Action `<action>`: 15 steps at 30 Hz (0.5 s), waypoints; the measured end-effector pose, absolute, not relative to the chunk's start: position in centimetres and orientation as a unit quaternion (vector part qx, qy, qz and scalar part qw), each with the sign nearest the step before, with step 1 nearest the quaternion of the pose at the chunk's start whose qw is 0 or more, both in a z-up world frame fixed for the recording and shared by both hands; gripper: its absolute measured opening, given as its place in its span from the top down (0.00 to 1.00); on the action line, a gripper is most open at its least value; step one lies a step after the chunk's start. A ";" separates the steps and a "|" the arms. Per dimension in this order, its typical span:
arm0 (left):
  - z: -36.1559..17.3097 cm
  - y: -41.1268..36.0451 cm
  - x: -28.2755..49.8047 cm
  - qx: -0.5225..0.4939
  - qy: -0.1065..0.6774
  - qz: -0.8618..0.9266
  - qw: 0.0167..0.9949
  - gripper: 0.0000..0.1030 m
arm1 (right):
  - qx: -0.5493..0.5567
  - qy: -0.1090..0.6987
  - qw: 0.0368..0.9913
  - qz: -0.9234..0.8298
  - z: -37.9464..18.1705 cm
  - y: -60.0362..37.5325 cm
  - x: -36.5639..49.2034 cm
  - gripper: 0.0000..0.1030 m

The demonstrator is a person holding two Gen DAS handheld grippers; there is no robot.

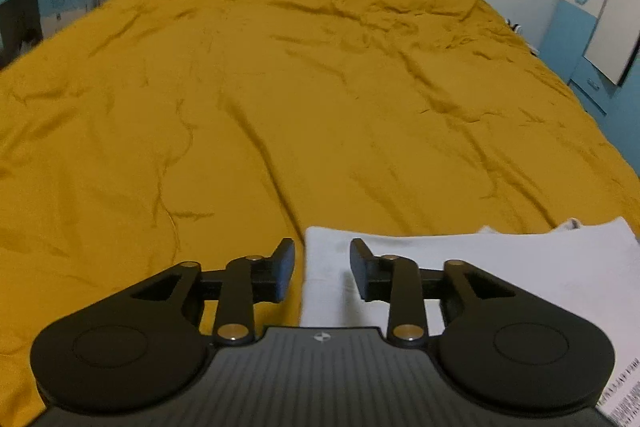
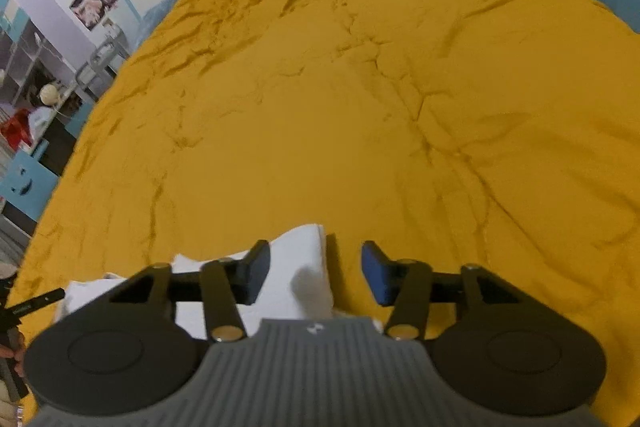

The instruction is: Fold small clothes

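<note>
A white garment point(image 1: 460, 267) is seen lying folded flat on the mustard bedspread point(image 1: 280, 87), at the near edge of the bed. The left tool point(image 1: 322, 273) is held partly open over the garment's left edge, nothing gripped. The right tool point(image 2: 316, 273) is held partly open over the garment's right end point(image 2: 304, 267), nothing pinched either. Judged step: between folds, cloth let go. For the next move, an edge or corner would have to be pinched by both tools and carried across.
</note>
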State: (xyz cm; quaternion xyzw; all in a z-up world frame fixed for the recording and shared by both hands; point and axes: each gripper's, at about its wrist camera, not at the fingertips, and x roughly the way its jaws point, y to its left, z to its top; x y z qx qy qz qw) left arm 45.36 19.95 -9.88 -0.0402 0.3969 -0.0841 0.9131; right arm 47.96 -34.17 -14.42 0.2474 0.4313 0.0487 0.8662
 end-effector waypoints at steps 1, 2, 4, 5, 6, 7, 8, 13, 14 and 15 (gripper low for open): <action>-9.2 19.7 44.9 -0.039 0.398 -0.089 0.912 0.57 | 0.255 0.434 0.862 0.052 -13.9 -34.7 47.1 0.51; -8.7 19.5 44.5 -0.041 0.401 -0.096 0.910 0.56 | 0.259 0.435 0.861 0.054 -13.5 -34.9 46.3 0.45; -7.8 18.6 43.8 -0.047 0.403 -0.118 0.906 0.55 | 0.263 0.439 0.857 0.059 -13.1 -35.3 44.9 0.35; -7.4 18.1 43.5 -0.048 0.401 -0.128 0.906 0.55 | 0.267 0.441 0.855 0.060 -13.1 -35.6 44.2 0.31; -7.1 17.3 43.2 -0.047 0.400 -0.141 0.905 0.55 | 0.274 0.442 0.852 0.062 -13.3 -36.0 43.5 0.31; -6.8 16.7 42.9 -0.046 0.398 -0.150 0.904 0.55 | 0.283 0.444 0.848 0.065 -13.6 -36.4 42.9 0.31; -6.6 16.1 42.8 -0.048 0.396 -0.157 0.903 0.55 | 0.296 0.446 0.842 0.067 -14.1 -36.9 42.3 0.31; -6.9 12.5 42.9 -0.056 0.398 -0.185 0.897 0.55 | 0.377 0.454 0.803 0.078 -17.6 -37.9 41.8 0.36; -7.1 11.9 43.1 -0.060 0.400 -0.186 0.895 0.55 | 0.384 0.455 0.800 0.078 -18.2 -37.9 42.0 0.38; -7.5 11.1 43.4 -0.065 0.404 -0.190 0.892 0.55 | 0.387 0.455 0.798 0.078 -18.7 -37.7 42.1 0.43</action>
